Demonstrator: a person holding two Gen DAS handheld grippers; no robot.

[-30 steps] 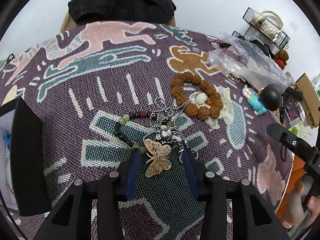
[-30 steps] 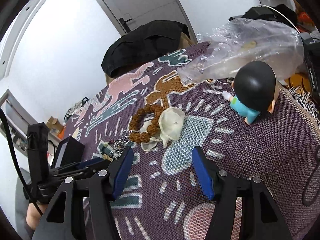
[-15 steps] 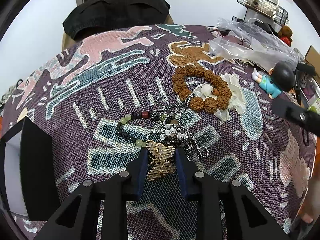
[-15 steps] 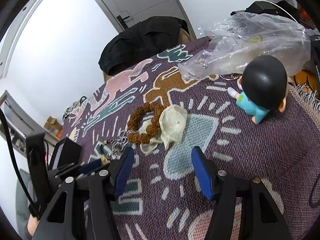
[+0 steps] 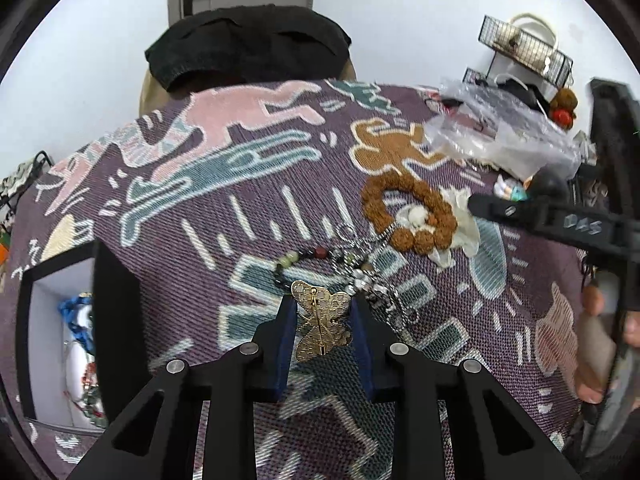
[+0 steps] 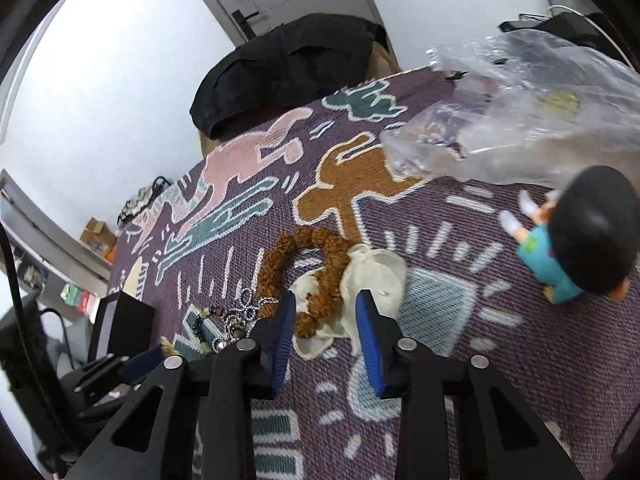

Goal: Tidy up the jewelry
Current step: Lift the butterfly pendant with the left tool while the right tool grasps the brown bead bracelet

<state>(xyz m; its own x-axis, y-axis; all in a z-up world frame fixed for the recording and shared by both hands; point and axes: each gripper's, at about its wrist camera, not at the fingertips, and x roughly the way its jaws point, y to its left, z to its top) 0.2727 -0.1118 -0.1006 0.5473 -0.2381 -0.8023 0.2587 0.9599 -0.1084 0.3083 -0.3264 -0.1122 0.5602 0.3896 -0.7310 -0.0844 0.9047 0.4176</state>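
My left gripper (image 5: 323, 312) is shut on a gold butterfly brooch (image 5: 322, 326), held just off the purple woven cloth (image 5: 240, 208). Behind it lies a tangle of a coloured bead bracelet (image 5: 304, 257) and a silver chain (image 5: 378, 290). A brown seed-bead bracelet (image 5: 412, 216) lies on a white gauze pouch (image 5: 460, 224). In the right wrist view my right gripper (image 6: 325, 304) hangs over that brown bracelet (image 6: 320, 300) and pouch (image 6: 376, 276). Its jaws are closing, with the near end of both between them. I see no pad pressing on them.
A black box with white lining (image 5: 56, 280) at the left holds blue and beaded pieces. A doll figurine (image 6: 576, 240) and a clear plastic bag (image 6: 520, 120) lie to the right. A black garment (image 5: 248, 40) drapes behind the table. A hand (image 5: 596, 332) grips the right tool.
The left jaws closed on the butterfly brooch and lifted it a little. The right gripper slid left over the brown bracelet and pouch, and its jaws narrowed.
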